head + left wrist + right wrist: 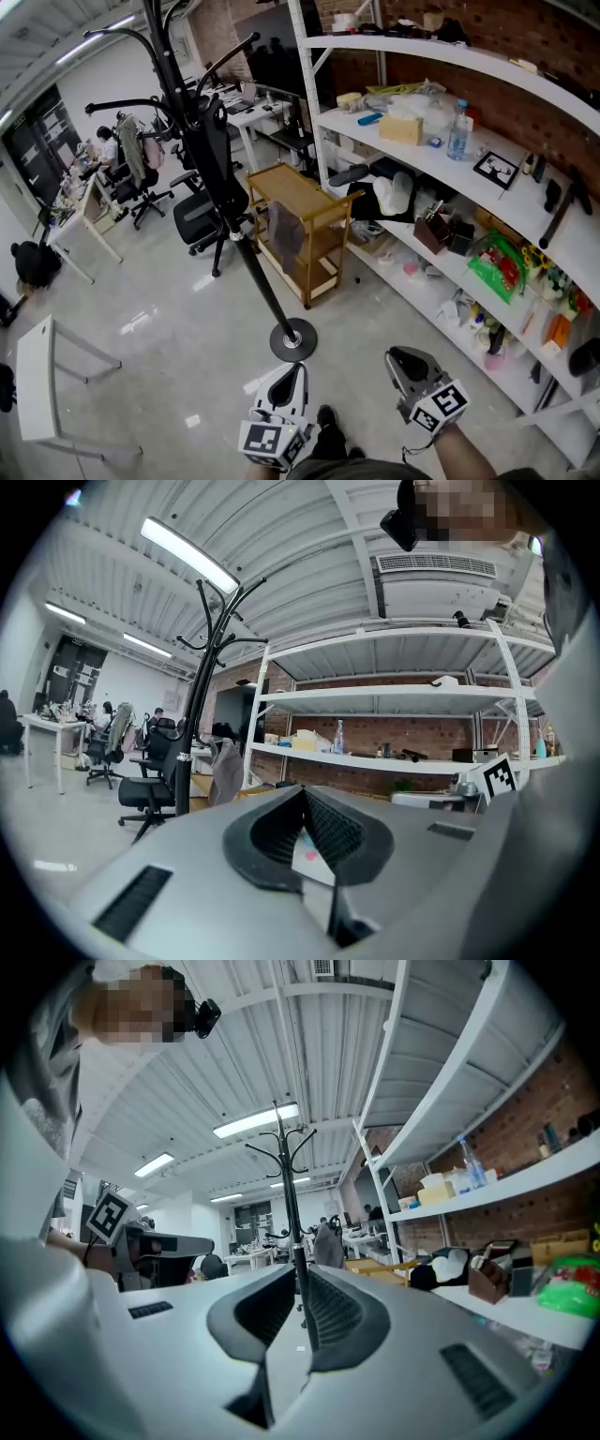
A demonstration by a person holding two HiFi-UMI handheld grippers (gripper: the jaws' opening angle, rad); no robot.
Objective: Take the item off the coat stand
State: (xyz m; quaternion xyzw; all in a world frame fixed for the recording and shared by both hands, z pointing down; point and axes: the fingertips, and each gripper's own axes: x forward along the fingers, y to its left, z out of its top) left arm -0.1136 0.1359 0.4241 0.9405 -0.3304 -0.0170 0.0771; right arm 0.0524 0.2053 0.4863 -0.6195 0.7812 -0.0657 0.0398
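Head view: glossy grey floor, coat stand, white shelving; left gripper, right gripper closed, empty.

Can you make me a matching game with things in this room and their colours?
Things:
1. coat stand
2. trolley
3. bottle
4. packet on the lower shelf

Colours:
A. green
B. light wood
C. black
D. see-through

Pairs: 1-C, 2-B, 3-D, 4-A
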